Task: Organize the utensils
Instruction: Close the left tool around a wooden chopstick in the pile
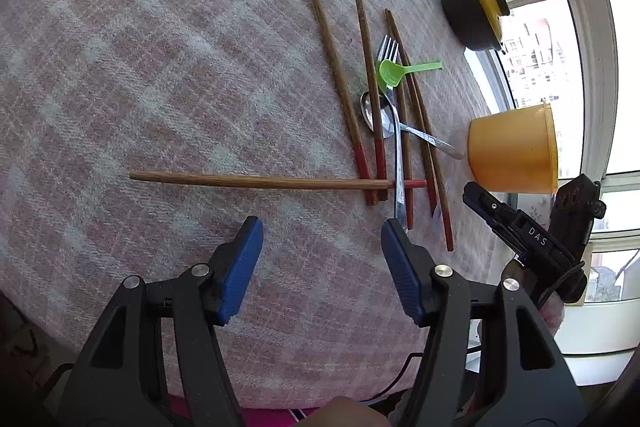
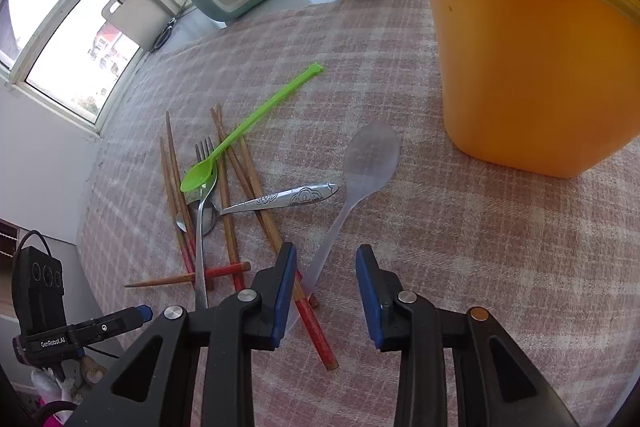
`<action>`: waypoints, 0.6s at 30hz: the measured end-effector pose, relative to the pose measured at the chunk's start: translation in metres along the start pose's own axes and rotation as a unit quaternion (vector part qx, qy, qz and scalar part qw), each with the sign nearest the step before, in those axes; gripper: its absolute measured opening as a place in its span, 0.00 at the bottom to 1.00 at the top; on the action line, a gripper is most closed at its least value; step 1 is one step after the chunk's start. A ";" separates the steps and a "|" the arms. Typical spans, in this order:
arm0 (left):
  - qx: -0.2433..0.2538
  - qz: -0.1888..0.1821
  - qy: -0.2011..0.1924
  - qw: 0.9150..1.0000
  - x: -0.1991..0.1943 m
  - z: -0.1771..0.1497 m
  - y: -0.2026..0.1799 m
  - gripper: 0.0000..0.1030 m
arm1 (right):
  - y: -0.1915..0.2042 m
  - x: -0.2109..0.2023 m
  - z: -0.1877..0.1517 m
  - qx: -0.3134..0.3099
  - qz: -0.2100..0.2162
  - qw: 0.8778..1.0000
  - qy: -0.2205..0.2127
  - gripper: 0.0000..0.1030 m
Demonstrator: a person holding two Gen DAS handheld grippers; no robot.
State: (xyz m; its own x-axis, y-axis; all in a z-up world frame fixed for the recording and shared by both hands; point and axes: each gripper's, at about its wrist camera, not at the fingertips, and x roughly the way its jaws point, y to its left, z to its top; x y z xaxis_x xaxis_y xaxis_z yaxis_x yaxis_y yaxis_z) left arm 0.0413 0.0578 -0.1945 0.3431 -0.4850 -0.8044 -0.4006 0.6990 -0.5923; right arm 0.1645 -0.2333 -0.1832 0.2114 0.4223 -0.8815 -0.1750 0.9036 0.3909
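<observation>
Worktop [image 2: 460, 267] under checked cloth, nothing sorted yet by the look of it. Orange tub [image 2: 532, 59] stands at 2 o'clock in the right view, upright, mouth up. Likely the drop target.

Utensil pile sits at 10 o'clock from the right claw [image 2: 326, 291]: chopsticks [image 2: 224, 187] fanned and crossing, one chopstick [image 1: 256, 182] lying crosswise over the red ends, metal fork [image 2: 202, 227] and metal spoon [image 2: 280, 201] tangled on top, green spoon [image 2: 248, 125] resting over the fork tines.

Clear plastic spoon [image 2: 362, 171] lies apart from the pile, bowl at 12 o'clock, handle running back towards the right claw's left pad [image 2: 286, 291].

Right claw: spread, empty, low over the cloth. Handle sits at the left pad, not centred between the pads. Left claw [image 1: 322, 247]: spread, empty, hovering short of the crosswise chopstick.

Suggested for the step in hand, clear spoon first:
- shift right claw towards 9 o'clock so the handle sits mid-gap
- watch the red-ended chopstick under the handle, don't pinch both
- thin slick plastic, probably flexes; grip near mid-handle, close slowly
- lift clear before swinging to the tub, drop bowl-up or bowl-down consistently
</observation>
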 end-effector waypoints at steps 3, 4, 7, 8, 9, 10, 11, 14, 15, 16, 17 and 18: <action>-0.030 -0.005 -0.018 0.999 0.001 0.009 0.006 0.60 | 0.000 -0.001 0.000 -0.004 0.002 1.000 0.001 0.31; -0.031 -0.001 -0.024 0.999 0.000 0.013 0.006 0.60 | -0.001 -0.001 0.000 -0.004 0.003 1.000 0.002 0.31; -0.025 0.012 -0.043 0.999 -0.002 0.026 0.003 0.60 | 0.000 0.001 0.000 -0.006 0.005 1.000 0.004 0.31; -0.026 0.012 -0.044 0.999 0.000 0.031 0.002 0.60 | 0.000 0.002 0.000 -0.006 0.006 1.000 0.005 0.31; -0.024 0.015 -0.045 0.999 0.002 0.037 0.002 0.60 | 0.000 0.003 -0.001 -0.006 0.006 1.000 0.006 0.31; -0.021 0.020 -0.048 0.998 0.003 0.041 0.001 0.60 | 0.000 0.004 -0.001 -0.006 0.006 1.000 0.007 0.30; -0.015 0.025 -0.051 0.998 0.004 0.045 -0.001 0.60 | 0.000 0.005 -0.001 -0.005 0.007 1.000 0.008 0.30; 0.004 0.041 -0.051 0.998 0.011 0.059 -0.009 0.48 | 0.000 0.006 -0.003 -0.002 0.008 1.000 0.009 0.30; 0.009 0.044 -0.051 0.998 0.014 0.063 -0.012 0.46 | -0.001 0.006 -0.003 -0.001 0.007 1.000 0.009 0.30; 0.015 0.047 -0.052 0.997 0.016 0.066 -0.016 0.46 | -0.001 0.006 -0.003 0.000 0.006 1.000 0.008 0.30; 0.022 0.053 -0.053 0.997 0.019 0.067 -0.019 0.45 | -0.002 0.006 -0.003 0.001 0.006 1.000 0.009 0.30; 0.030 0.060 -0.054 0.996 0.021 0.070 -0.022 0.40 | -0.002 0.006 -0.003 0.002 0.005 1.000 0.008 0.30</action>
State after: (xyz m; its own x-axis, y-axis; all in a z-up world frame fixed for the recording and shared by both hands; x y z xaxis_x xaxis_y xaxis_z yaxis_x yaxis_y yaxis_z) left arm 0.1167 0.0687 -0.1952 0.3864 -0.3394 -0.8577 -0.3942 0.7799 -0.4862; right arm 0.1635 -0.2329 -0.1898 0.1937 0.4294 -0.8821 -0.1734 0.8999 0.4001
